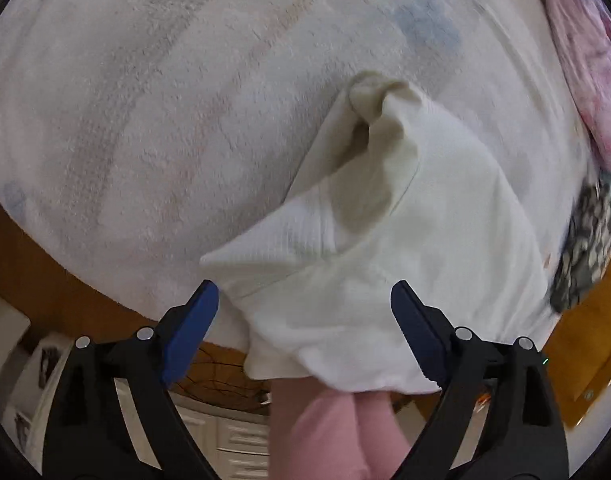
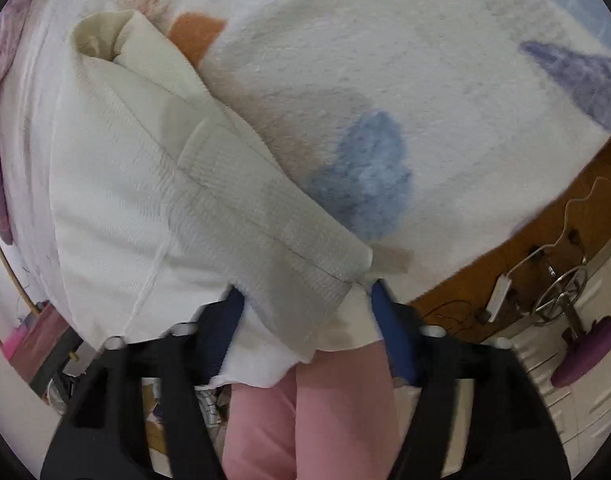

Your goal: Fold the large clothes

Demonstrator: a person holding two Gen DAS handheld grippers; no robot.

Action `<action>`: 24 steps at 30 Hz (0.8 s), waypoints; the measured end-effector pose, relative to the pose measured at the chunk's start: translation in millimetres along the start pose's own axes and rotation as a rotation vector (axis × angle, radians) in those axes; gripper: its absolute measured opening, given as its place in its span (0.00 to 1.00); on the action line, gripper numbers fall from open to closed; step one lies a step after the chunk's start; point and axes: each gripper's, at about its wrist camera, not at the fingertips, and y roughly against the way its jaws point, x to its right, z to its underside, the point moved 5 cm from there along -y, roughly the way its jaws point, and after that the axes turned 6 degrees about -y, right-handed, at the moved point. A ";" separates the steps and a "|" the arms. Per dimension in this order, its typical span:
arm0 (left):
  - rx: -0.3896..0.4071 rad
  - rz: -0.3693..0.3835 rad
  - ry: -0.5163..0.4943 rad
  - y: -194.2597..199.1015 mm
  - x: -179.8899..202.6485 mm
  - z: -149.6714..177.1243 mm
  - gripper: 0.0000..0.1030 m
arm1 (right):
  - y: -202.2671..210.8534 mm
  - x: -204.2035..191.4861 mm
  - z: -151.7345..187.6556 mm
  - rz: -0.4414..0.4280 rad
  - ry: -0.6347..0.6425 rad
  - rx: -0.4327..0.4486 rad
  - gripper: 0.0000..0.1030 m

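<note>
A cream waffle-knit garment (image 1: 405,240) lies folded on a white fleecy blanket (image 1: 145,100) that covers the table, and its near edge hangs over the table's front. In the left wrist view my left gripper (image 1: 305,296) is open, its blue pads wide apart on either side of that hanging edge without pressing on it. The right wrist view shows the garment (image 2: 117,184) with a ribbed band folded across it. My right gripper (image 2: 305,300) straddles the band's near end. Its fingers (image 2: 233,312) stand apart and cloth drapes between them.
Pink clothes (image 1: 585,72) and a black-and-white patterned cloth (image 1: 585,248) lie at the blanket's right side. The brown table edge (image 2: 505,280) carries a cable and a small white box. A person's pink trousers (image 2: 325,408), white drawers (image 1: 233,440) and a purple stool (image 2: 589,348) are below.
</note>
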 end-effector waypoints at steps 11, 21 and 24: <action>-0.187 0.115 -0.176 -92.4 52.0 52.3 0.00 | -20.8 -47.7 18.6 -0.015 0.173 0.032 0.02; 0.057 -0.203 -0.261 -61.5 72.2 54.4 0.42 | 1.4 -64.7 24.9 0.214 0.218 0.136 0.28; 0.186 -0.231 -0.276 -20.8 70.4 50.0 0.74 | 24.4 -86.3 53.8 0.212 0.330 0.233 0.68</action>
